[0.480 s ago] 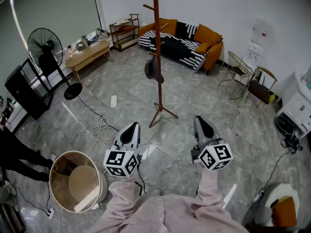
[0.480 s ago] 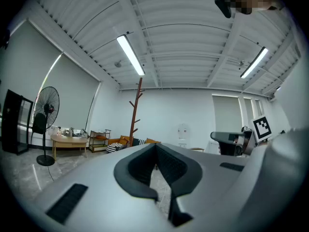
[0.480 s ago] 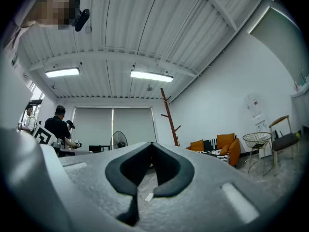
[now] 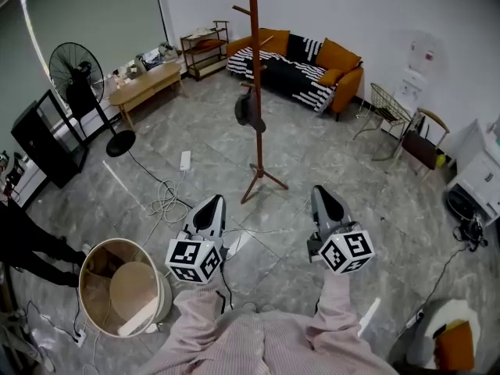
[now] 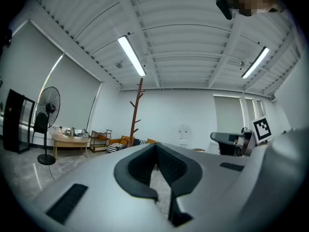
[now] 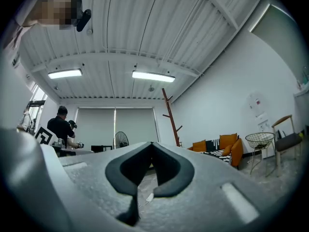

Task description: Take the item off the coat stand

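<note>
**Status.** The left tool [image 4: 209, 209] and the right tool [image 4: 325, 200] both have their jaws together with nothing between them. They are held level and side by side in front of the person. The coat stand [image 4: 255, 92] is at 12 o'clock from the tools and well apart from them. The item [image 4: 248, 114], dark and soft-looking, hangs partway up the pole on its 9 o'clock side.

**Hazards.**
- Closed jaws: a tool that reaches the item with its jaws together would push it rather than grip it. It could swing or drop.
- Tipping: the stand is tall on a small splayed foot [image 4: 262, 180]. A sideways pull, rather than a lift clear of the peg, could rock or topple it.
- Tripping: loose cables [image 4: 164, 201] and a power strip [image 4: 183, 162] lie on the floor at 10 to 11 o'clock. A straight 12 o'clock approach likely avoids them.

**Limits of view.**
- The item is too small to identify; it may be a hat or a bag.
- The peg carrying it cannot be made out.
- The stand's top is cut off in the head view.
- In both gripper views the tool bodies cover the stand's lower part, and the item does not show.
</note>
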{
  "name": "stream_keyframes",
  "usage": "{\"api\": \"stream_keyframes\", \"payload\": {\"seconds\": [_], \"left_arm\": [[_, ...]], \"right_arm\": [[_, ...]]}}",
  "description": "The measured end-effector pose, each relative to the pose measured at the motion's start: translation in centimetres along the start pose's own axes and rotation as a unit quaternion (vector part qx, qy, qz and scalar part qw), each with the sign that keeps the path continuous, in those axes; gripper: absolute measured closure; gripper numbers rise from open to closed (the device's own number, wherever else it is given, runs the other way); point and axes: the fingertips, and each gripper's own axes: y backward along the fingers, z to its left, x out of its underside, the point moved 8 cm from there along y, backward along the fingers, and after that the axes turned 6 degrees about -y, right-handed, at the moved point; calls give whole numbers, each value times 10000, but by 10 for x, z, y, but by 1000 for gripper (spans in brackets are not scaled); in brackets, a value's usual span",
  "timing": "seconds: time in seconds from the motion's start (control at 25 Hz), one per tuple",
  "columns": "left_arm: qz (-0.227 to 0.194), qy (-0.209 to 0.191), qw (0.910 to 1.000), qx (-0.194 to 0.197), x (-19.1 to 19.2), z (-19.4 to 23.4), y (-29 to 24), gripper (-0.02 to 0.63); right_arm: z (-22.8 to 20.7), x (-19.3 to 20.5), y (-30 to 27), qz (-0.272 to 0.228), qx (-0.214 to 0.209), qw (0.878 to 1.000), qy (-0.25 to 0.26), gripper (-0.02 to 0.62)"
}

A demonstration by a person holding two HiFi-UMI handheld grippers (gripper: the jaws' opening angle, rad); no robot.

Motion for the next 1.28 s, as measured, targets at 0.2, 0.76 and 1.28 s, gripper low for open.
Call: {"api": "stream_keyframes", "payload": {"seconds": [0.2, 0.76, 1.28], "left_arm": [[-46, 59, 10000, -11, 10, -10, 3, 604], [178, 313, 9992, -186, 25, 5, -34, 519], [228, 480, 9985, -97, 33, 61, -150, 426]], "right_arm": [[-8, 9, 4, 62, -75, 9999, -67, 591], [-43, 22, -26, 302, -120, 9991, -256, 591], [-108, 27, -129, 269, -49, 9993, -264, 591]]}}
